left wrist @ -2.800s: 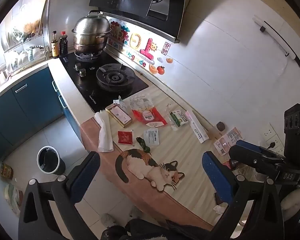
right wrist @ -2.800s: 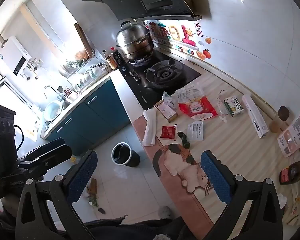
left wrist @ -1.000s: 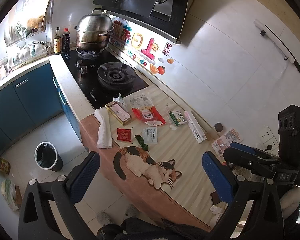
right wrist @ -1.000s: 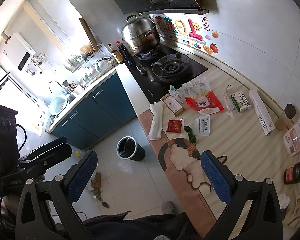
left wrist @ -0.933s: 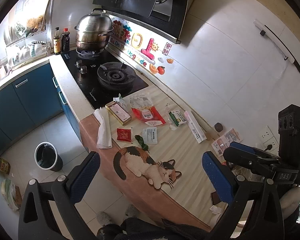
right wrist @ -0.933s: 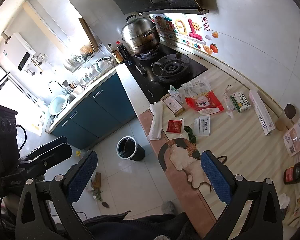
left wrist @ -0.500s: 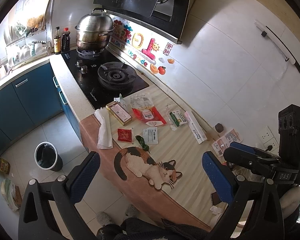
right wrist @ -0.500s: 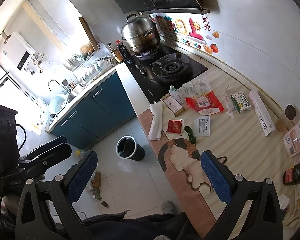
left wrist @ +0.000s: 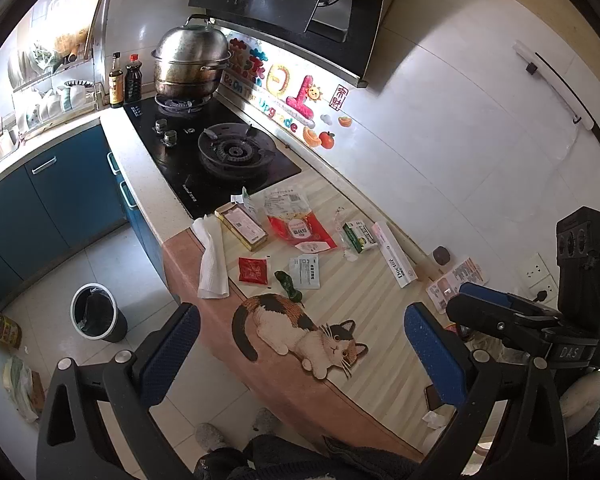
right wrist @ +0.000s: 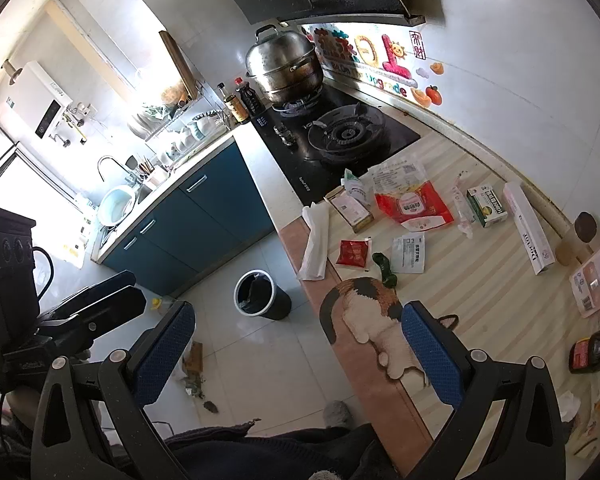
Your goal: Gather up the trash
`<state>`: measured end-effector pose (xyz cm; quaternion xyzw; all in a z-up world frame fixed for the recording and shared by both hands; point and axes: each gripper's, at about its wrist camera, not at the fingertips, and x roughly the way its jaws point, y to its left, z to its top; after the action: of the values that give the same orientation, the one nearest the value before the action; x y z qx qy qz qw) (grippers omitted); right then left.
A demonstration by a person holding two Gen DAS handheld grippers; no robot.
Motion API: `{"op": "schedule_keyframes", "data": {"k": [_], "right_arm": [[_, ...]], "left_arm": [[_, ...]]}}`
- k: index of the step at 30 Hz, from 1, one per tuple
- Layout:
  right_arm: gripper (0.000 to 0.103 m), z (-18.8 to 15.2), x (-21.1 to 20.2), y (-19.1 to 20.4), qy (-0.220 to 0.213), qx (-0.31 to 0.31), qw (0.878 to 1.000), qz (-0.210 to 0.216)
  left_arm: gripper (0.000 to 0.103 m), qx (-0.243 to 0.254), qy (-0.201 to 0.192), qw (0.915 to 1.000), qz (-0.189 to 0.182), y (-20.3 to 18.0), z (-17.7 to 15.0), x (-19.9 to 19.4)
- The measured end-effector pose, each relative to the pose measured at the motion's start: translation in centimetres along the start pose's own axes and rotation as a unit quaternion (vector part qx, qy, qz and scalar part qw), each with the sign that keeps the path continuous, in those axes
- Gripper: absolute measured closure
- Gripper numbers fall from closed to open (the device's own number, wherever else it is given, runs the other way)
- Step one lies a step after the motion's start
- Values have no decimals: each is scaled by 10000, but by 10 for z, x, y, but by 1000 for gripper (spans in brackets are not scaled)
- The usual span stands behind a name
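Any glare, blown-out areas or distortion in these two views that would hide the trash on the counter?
Right wrist view: the window and sink corner are blown out, but the counter is evenly lit. Left wrist view: the red packet and white sachet look sharp; the lit strip under the range hood is bright. Both views bend straight edges strongly toward the rim.

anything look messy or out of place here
Yes. Empty wrappers lie scattered flat on the counter beside the stove: a red sachet, a white sachet, a red-and-clear bag. A white paper towel droops over the counter's edge. Scraps litter the floor near the bin.
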<state>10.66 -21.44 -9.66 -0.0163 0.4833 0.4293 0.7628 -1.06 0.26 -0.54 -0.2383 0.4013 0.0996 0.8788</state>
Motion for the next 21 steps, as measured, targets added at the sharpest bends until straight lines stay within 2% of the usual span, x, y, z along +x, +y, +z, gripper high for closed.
{"op": "schedule_keyframes", "data": {"k": [10, 12, 13, 15, 16, 18, 21], "right_arm": [[0, -19, 6, 16, 5, 84, 9999, -117], [0, -19, 5, 20, -36, 179, 9996, -192], [0, -14, 4, 18, -71, 248, 9994, -249], [0, -15, 6, 16, -237, 457, 9972, -544], [0, -9, 9, 12, -290, 543, 9959, -664], [0, -11, 18, 2, -454, 804, 9902, -1049], [0, -2, 43, -20, -507, 1094, 9818, -1469]], "left_arm": [[0, 40, 103, 9998, -139, 20, 3, 2], [0, 100, 100, 9999, -27, 23, 5, 5], [0, 148, 84, 9998, 135, 26, 6, 9], [0, 372, -76, 9965, 748, 34, 12, 18], [0, 523, -188, 9918, 1149, 38, 16, 24], [0, 718, -347, 9820, 1714, 49, 24, 39], [0, 673, -232, 9711, 2277, 81, 42, 81]]}}
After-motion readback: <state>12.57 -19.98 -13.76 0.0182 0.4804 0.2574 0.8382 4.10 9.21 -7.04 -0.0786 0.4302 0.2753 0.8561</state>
